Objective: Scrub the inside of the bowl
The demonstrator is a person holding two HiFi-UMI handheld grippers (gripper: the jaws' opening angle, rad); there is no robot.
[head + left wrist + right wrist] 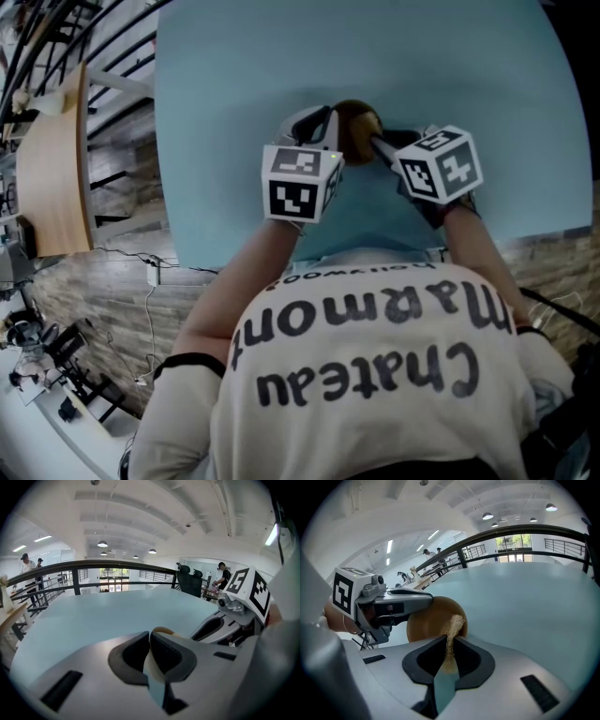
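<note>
A brown bowl [357, 124] stands on the light blue table [234, 84], between my two grippers. My left gripper [325, 128] comes at it from the left. In the left gripper view that gripper [150, 641] is shut on the bowl's thin pale rim [162, 631]. My right gripper [377, 147] comes in from the right. In the right gripper view it [450, 644] is shut on a tan fibrous scrub pad [453, 629], whose top end lies against the bowl [429, 620]. The bowl's inside is hidden in every view.
The table's near edge [234, 261] runs just below the grippers, with wood-look floor and a cable [150, 281] beyond it. A wooden tabletop [52, 178] stands at the left. A dark railing [93, 565] and people [27, 564] are far behind the table.
</note>
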